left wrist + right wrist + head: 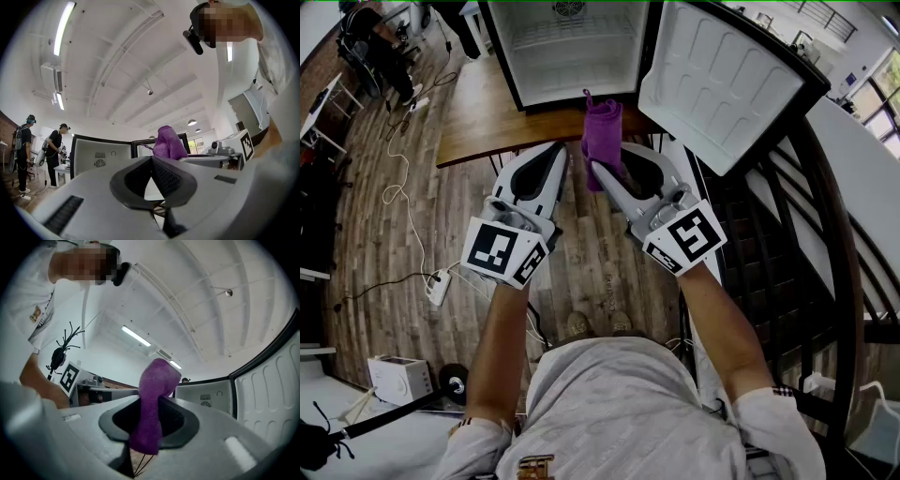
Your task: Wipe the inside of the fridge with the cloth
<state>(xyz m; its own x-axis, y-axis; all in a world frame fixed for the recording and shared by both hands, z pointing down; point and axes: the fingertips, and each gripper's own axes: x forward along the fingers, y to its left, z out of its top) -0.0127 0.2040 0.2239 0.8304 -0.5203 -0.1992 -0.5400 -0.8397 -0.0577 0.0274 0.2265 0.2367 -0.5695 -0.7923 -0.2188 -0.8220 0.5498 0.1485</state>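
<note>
A small fridge [572, 47] stands open on a wooden table [478, 112], its white inside bare, its door [722, 80] swung out to the right. My right gripper [609, 164] is shut on a purple cloth [602, 131] in front of the fridge, short of its opening. In the right gripper view the cloth [152, 404] sticks up between the jaws of the right gripper [149, 398] and hangs below them. My left gripper [559, 150] is close beside it on the left, shut, with nothing in it. The left gripper view shows the left gripper's [151, 159] jaw tips meeting, with the cloth [168, 143] beyond them.
A black metal stair frame [787, 262] stands close on the right, under the open door. A power strip [439, 286] and cables lie on the wood floor at left, and a white appliance [398, 375] sits lower left. People [23, 150] stand far left.
</note>
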